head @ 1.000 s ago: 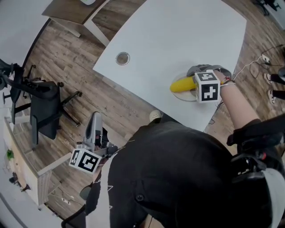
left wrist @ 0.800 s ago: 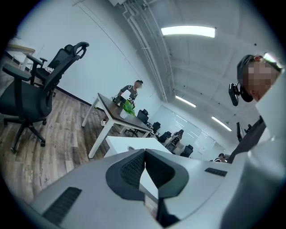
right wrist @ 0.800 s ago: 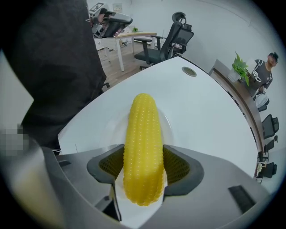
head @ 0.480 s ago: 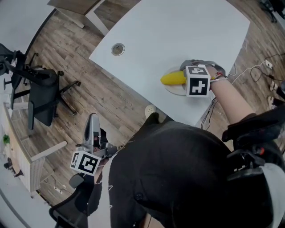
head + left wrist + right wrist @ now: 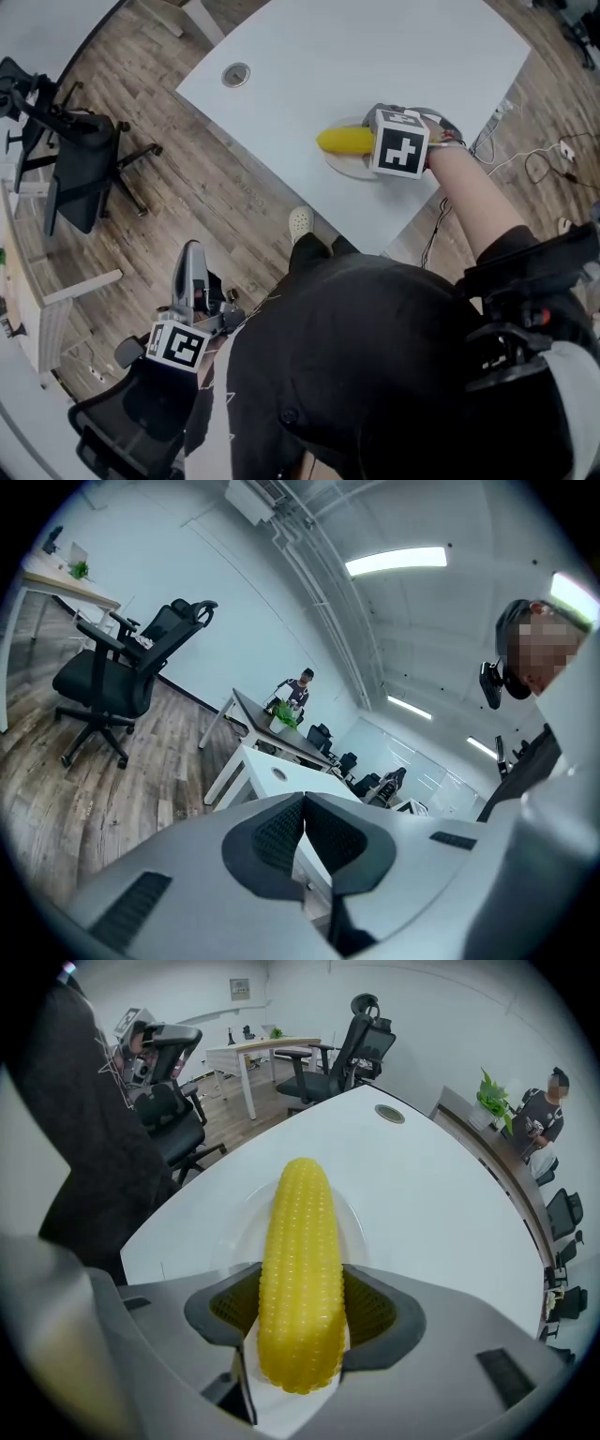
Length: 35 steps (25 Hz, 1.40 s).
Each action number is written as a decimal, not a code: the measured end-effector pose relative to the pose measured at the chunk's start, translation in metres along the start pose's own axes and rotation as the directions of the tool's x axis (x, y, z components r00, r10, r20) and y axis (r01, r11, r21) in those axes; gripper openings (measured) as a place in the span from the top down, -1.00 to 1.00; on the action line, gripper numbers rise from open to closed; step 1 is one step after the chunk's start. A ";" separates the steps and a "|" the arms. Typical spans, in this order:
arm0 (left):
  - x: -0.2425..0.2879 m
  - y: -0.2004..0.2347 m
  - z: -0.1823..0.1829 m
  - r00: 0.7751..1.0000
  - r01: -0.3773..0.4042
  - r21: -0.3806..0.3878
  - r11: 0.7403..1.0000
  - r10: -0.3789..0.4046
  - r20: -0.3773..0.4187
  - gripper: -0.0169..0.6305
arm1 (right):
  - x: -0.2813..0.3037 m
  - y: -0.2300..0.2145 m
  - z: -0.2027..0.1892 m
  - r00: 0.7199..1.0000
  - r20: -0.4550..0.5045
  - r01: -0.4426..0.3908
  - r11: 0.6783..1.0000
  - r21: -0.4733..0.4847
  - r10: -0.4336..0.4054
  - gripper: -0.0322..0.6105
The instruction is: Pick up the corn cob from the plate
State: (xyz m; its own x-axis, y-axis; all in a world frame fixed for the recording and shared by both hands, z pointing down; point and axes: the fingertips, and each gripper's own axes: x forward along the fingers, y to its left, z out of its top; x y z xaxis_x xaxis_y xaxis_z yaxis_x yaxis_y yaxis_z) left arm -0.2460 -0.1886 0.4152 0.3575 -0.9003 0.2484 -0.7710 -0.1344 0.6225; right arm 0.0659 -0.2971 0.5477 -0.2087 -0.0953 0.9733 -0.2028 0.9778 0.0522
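Note:
A yellow corn cob lies on a white plate near the corner of the white table. My right gripper points steeply down over it. Its jaws are closing, the cob's near end is between them, and both pads touch its sides. In the head view the marker cube hides those jaws, and the corn cob sticks out to its left on the plate. My left gripper hangs low over the wooden floor beside the person, away from the table. Its jaws are shut on nothing.
A round cable grommet sits in the table top. Black office chairs stand on the floor to the left, and another chair is below my left gripper. Cables trail on the floor at the right. A person stands by a far desk.
The head view has swung, so table and plate sit higher and further left. My right gripper stays over the cob. My left gripper has shifted over the floor, still shut.

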 end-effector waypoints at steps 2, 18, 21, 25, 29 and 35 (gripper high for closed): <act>-0.012 -0.003 -0.007 0.999 -0.022 -0.004 1.000 0.022 0.025 0.91 | 0.000 0.000 -0.001 1.000 0.016 0.008 1.000 0.003 -0.008 0.13; -0.123 -0.007 -0.034 0.950 -0.204 -0.098 0.974 0.221 0.219 0.91 | -0.004 0.005 0.001 0.990 0.134 0.052 0.999 0.002 -0.052 0.13; -0.127 -0.010 -0.026 0.947 -0.199 -0.088 0.976 0.215 0.239 0.91 | -0.005 0.004 0.003 0.989 0.133 0.062 0.998 0.002 -0.062 0.13; -0.131 -0.008 -0.021 0.940 -0.204 -0.085 0.975 0.220 0.262 0.91 | -0.006 0.001 0.004 0.984 0.140 0.111 0.994 0.005 -0.111 0.11; -0.135 -0.008 -0.023 0.936 -0.195 -0.090 0.977 0.212 0.279 0.91 | -0.010 0.013 0.001 0.981 0.149 0.123 0.992 0.031 -0.126 0.11; -0.141 -0.021 -0.027 0.935 -0.175 -0.086 0.981 0.193 0.298 0.91 | -0.031 0.011 0.001 0.941 0.270 0.168 0.973 0.157 -0.206 0.11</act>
State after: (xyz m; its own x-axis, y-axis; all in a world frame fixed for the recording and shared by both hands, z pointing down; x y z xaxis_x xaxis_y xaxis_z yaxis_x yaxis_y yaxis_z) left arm -0.2659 -0.0472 0.3873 0.0281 -0.9910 0.1309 -0.7733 0.0615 0.6310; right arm 0.0694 -0.2836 0.5176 -0.4125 -0.3415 0.8445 -0.3829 0.9062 0.1794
